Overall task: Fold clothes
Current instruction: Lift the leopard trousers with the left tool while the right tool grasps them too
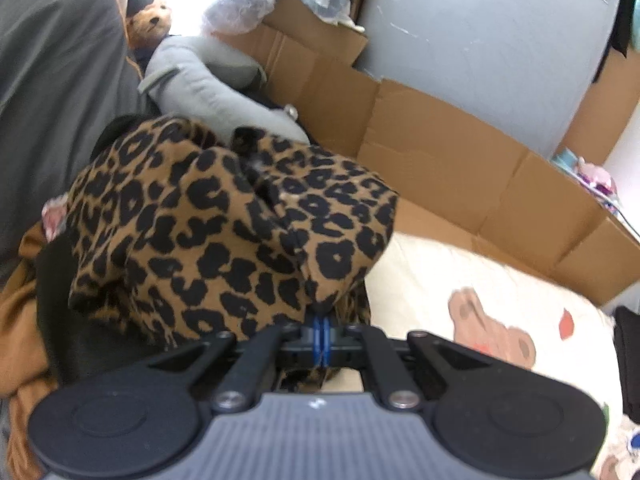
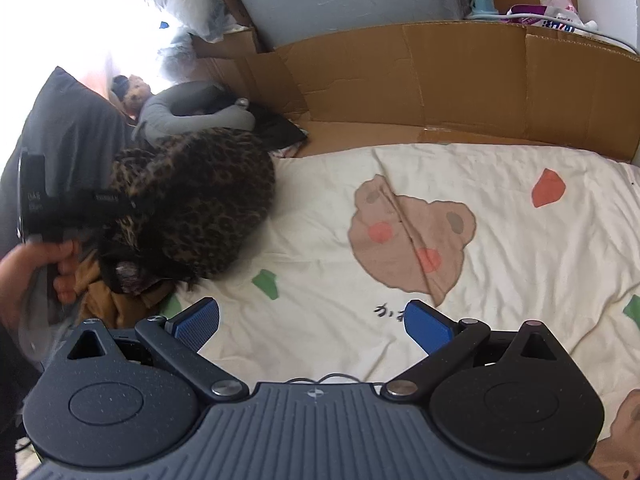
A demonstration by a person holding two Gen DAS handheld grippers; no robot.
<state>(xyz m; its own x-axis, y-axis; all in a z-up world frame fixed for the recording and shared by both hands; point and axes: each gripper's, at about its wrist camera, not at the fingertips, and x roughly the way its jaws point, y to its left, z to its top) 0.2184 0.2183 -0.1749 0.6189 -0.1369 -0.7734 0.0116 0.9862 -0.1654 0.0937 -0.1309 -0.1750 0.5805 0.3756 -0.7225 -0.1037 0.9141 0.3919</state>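
A leopard-print garment [image 1: 224, 220] bulges up in front of my left gripper [image 1: 322, 322], whose blue pads are pressed together on a fold of its cloth. From the right wrist view the same leopard-print garment [image 2: 196, 204] lies bunched at the left of the cream bear-print bedsheet [image 2: 360, 208], with the left gripper's dark body [image 2: 72, 204] and a hand [image 2: 36, 264] beside it. My right gripper [image 2: 312, 322] hangs open over the sheet, nothing between its blue pads [image 2: 198, 322].
A mustard-brown garment [image 1: 20, 320] and dark cloth lie under the leopard piece. A grey neck pillow [image 1: 208, 80], a teddy bear [image 1: 152, 20] and a dark pillow [image 1: 52, 60] sit behind. Flattened cardboard [image 1: 440, 140] lines the bed's far edge. Toiletries [image 2: 552, 14] stand beyond it.
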